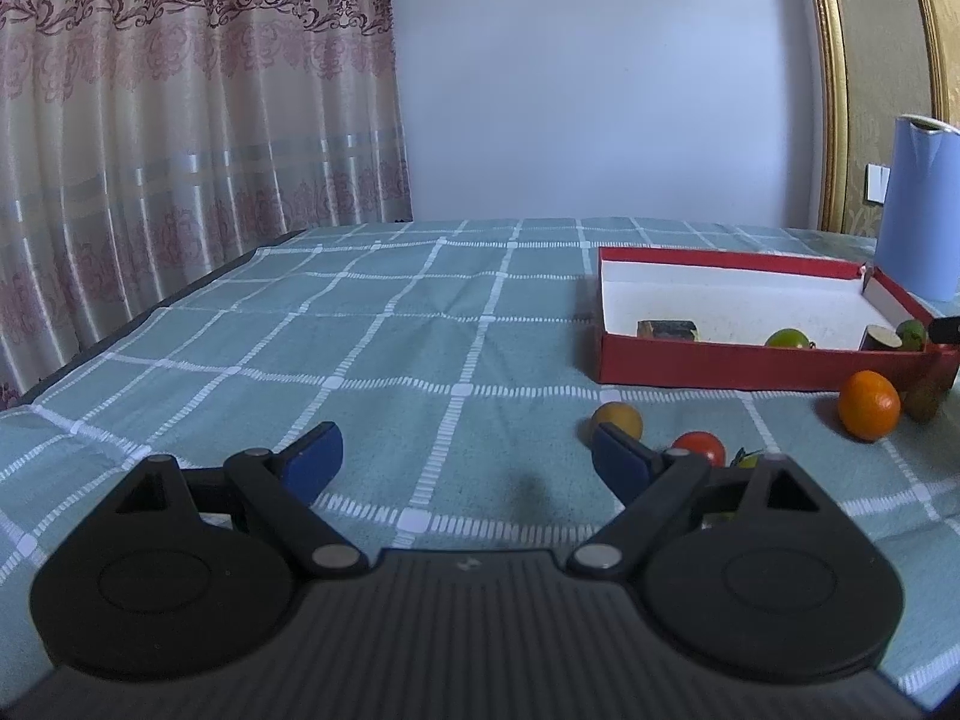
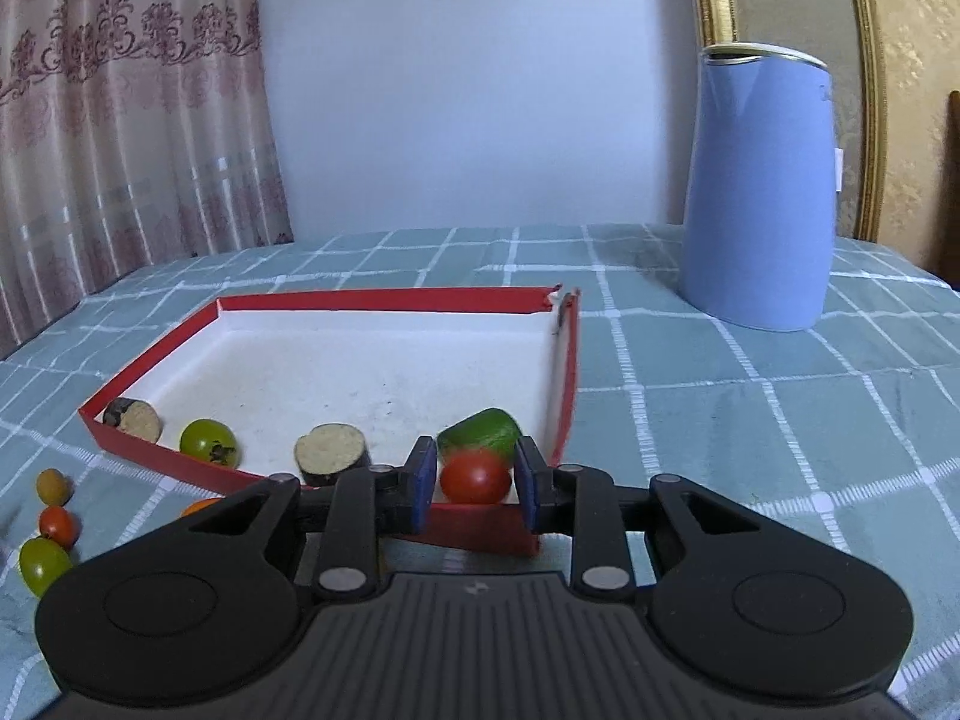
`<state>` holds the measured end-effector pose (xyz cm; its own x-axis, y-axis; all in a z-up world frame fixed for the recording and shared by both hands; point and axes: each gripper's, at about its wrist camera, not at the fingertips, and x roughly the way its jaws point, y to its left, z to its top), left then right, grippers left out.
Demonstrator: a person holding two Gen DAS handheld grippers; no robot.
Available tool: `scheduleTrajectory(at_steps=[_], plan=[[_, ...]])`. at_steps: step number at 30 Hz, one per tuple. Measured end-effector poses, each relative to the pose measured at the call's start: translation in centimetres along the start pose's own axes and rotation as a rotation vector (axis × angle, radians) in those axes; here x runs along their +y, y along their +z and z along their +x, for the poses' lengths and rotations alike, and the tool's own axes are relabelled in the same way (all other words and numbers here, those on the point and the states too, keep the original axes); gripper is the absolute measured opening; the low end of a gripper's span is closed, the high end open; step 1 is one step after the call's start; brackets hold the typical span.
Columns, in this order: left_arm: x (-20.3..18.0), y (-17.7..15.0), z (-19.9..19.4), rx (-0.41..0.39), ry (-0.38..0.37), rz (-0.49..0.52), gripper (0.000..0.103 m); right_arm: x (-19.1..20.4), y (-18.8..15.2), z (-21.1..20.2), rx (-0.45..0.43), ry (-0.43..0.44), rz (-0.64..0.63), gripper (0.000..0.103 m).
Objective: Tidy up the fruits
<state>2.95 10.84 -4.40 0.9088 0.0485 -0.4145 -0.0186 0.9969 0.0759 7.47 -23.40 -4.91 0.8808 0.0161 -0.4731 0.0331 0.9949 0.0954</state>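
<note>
Our right tongs [image 2: 474, 483] pinch a small red cherry tomato [image 2: 475, 476] over the shallow red-walled cardboard box [image 2: 384, 299], four pieces already inside, while our spread left tongs [image 1: 468, 456] idle above loose fruit on the counter.

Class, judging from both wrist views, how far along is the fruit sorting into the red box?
Done: four pieces lie in the red box. In hand: the right gripper holds a red tomato at its near wall. Left: an orange and small fruits on the cloth; the left gripper is open.
</note>
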Motion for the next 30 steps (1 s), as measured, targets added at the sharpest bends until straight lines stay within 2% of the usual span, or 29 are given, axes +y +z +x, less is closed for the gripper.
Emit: scheduleTrajectory(at_steps=[6,11,15,19,20,24,30], plan=[[-0.1,0.0,0.0,0.002,0.005,0.005,0.089,0.0,0.1,0.5,0.015,0.004,-0.006,0.028],[0.0,0.3,-0.1,0.003,-0.002,0.009,0.089,0.3,-1.0,-2.6,-0.019,0.007,-0.025,0.028],[-0.2,1.0,0.4,0.003,0.003,0.020,0.089,0.8,-3.2,-4.8,0.026,0.043,-0.056,0.028],[-1.1,2.2,1.6,0.013,-0.003,0.042,0.088,0.9,-4.9,-4.7,0.078,0.062,-0.048,0.028],[-1.3,2.5,2.1,0.018,-0.005,0.048,0.086,0.8,-4.9,-4.5,0.095,0.063,-0.035,0.028],[-1.9,3.1,4.1,0.074,-0.014,0.061,0.056,0.2,-5.0,-4.6,0.089,0.081,0.003,0.028],[-2.9,2.9,5.3,0.090,-0.023,0.107,0.057,-0.4,-5.0,-4.5,0.089,0.099,0.041,0.028]])
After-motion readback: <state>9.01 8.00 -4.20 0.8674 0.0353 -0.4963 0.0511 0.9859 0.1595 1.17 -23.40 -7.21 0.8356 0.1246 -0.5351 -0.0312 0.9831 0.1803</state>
